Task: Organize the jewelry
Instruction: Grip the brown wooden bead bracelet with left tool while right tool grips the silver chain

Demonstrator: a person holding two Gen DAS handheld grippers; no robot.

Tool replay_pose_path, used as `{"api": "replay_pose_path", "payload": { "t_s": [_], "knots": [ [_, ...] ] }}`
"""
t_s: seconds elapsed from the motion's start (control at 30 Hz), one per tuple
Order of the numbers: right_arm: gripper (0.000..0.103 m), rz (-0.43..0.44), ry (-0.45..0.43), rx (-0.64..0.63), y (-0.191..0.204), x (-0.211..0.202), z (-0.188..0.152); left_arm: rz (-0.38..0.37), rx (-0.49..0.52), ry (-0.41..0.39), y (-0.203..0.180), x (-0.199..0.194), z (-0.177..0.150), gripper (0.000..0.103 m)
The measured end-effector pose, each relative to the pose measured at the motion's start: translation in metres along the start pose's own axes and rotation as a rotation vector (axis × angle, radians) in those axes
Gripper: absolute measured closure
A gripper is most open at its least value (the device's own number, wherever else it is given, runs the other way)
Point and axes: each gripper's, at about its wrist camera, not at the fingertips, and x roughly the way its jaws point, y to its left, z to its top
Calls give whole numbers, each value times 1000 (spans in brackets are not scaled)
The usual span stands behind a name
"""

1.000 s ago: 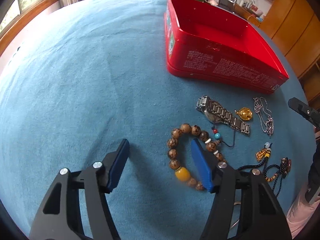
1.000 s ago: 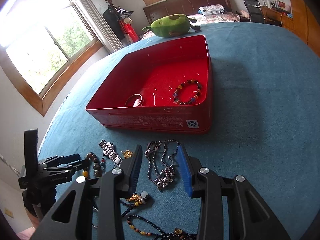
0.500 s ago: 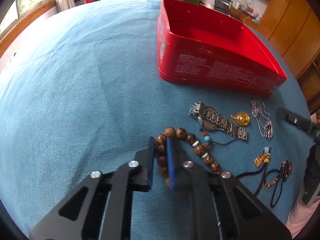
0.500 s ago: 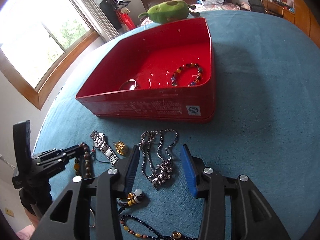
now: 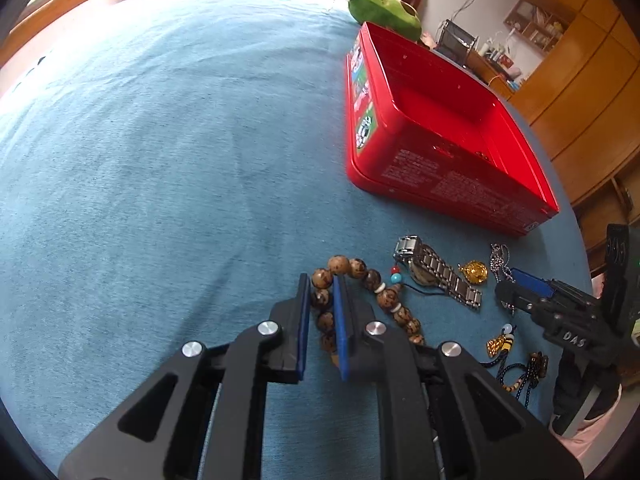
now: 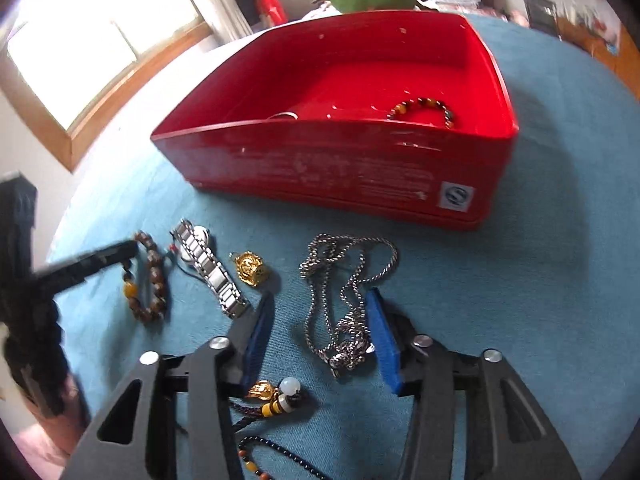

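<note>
My left gripper [image 5: 321, 286] is shut on one side of the brown wooden bead bracelet [image 5: 362, 272], which lies on the blue cloth; it also shows in the right wrist view [image 6: 154, 280]. My right gripper [image 6: 318, 306] is open, its fingers either side of the silver chain necklace [image 6: 344, 304]. The red tin box [image 6: 344, 168] stands beyond, holding a coloured bead bracelet [image 6: 424, 106] and a metal ring [image 6: 285, 116]. The box also shows in the left wrist view [image 5: 436, 160].
A silver watch [image 6: 210, 266], a gold pendant [image 6: 250, 268], a gold charm with a white bead [image 6: 280, 396] and a dark beaded cord [image 6: 264, 460] lie on the blue cloth [image 5: 160, 160]. A green plush toy [image 5: 384, 4] sits behind the box.
My left gripper moved forward and closed on the wooden bead bracelet. My right gripper moved lower and nearer, opening wider around the silver chain.
</note>
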Motion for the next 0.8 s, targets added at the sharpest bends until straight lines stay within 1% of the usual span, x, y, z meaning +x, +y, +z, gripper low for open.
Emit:
{"api": "replay_pose_path", "payload": {
  "t_s": [0.03,0.07,0.1,0.13,0.17,0.27,0.4,0.43,0.53,0.7,0.8],
  "knots": [
    [71,-29,-6,-19,2,1,0,1,1,3,-1,1,0,93],
    [80,-47,-12,-35,3,2,-1,3,2,6,2,0,-1,93],
    [87,-54,-16,-46,4,3,-1,7,5,11,2,1,-2,93],
    [91,-58,-19,-55,4,3,-2,10,8,15,0,3,-1,93],
    [93,-57,-21,-56,3,3,-2,14,11,17,-1,5,-1,93],
    [96,-20,-23,-25,-3,1,-1,19,18,14,-5,9,1,93],
    [97,125,-22,45,-18,-7,0,1,11,7,-7,10,2,93],
    [98,143,-28,52,-18,-10,1,-7,10,3,-6,8,2,93],
    [98,236,-70,74,-24,-26,2,-42,19,-27,-10,-1,2,93],
    [98,321,-123,95,-33,-47,3,-91,22,-70,-13,-15,1,93],
    [98,353,-152,98,-36,-59,3,-105,30,-94,-17,-25,0,93]
  ]
}}
